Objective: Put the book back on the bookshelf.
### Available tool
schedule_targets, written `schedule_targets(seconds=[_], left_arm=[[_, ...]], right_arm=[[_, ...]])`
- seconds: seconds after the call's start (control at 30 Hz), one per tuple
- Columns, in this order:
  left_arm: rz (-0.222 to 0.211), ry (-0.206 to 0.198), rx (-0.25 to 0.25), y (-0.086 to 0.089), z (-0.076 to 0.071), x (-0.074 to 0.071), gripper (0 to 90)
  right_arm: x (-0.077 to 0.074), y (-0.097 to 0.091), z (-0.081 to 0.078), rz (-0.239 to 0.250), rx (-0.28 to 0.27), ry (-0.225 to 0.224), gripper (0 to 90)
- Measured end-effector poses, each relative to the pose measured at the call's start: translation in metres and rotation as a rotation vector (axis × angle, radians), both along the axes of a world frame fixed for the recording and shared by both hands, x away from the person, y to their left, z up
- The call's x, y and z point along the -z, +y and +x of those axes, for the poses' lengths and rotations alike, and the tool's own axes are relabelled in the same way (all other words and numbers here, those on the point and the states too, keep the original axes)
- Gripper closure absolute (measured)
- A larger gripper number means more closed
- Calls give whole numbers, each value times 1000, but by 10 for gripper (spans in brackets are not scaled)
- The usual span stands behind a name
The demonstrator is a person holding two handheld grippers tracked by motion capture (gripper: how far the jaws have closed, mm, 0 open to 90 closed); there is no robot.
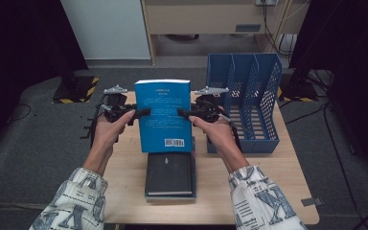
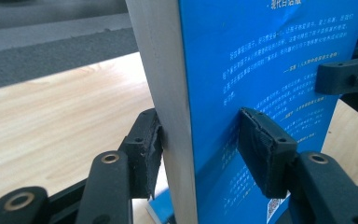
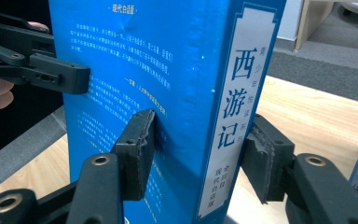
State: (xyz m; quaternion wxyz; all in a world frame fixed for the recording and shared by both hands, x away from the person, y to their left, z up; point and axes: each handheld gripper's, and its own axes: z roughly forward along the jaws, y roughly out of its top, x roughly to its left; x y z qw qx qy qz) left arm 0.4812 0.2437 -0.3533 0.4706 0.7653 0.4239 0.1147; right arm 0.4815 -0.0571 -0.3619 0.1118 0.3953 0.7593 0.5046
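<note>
A blue book [image 1: 163,115] with white print and a barcode stands upright above the wooden table [image 1: 268,177], held from both sides. My left gripper [image 1: 143,112] is shut on its page-edge side, and its pads [image 2: 144,149] press on both covers of the book [image 2: 261,70]. My right gripper [image 1: 184,113] is shut on the spine side. In the right gripper view one pad [image 3: 137,149] presses the back cover of the book [image 3: 168,60], while the other sits just past the printed spine. The book's lower edge hangs over a dark book [image 1: 169,175] lying flat.
A blue mesh file holder [image 1: 244,103] with several upright slots stands at the table's right, close beside my right hand. The dark book lies near the table's front edge. Grey floor surrounds the table, with a cabinet and cables beyond it.
</note>
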Motion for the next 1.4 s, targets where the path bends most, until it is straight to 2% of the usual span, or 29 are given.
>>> schedule_targets(seconds=[0.13,0.27,0.37,0.57,0.73,0.87,1.03,1.27,1.4], left_arm=[[1,-19,-3,1,1,-1,495],[7,-46,0,1,-10,-3,494],[33,-77,9,-1,-23,-6,492],[47,-139,10,-4,-55,-8,479],[39,-166,9,-2,-69,-5,463],[11,-174,-1,0,-73,-2,455],[-10,-187,4,1,-71,0,464],[-19,-199,10,2,-72,1,459],[-25,-198,6,2,-74,2,456]], right_arm=[[-2,2,5,-8,1,-16,480],[-3,2,-2,-18,-12,-44,483],[-5,1,-14,-33,-25,-65,485],[-4,-4,-45,-48,-57,-133,489],[-4,-4,-64,-76,-79,-172,502],[-3,-4,-76,-79,-92,-188,528],[-3,-4,-89,-92,-127,-204,561],[-1,-3,-88,-81,-150,-233,532],[-4,1,-83,-60,-176,-240,494]])
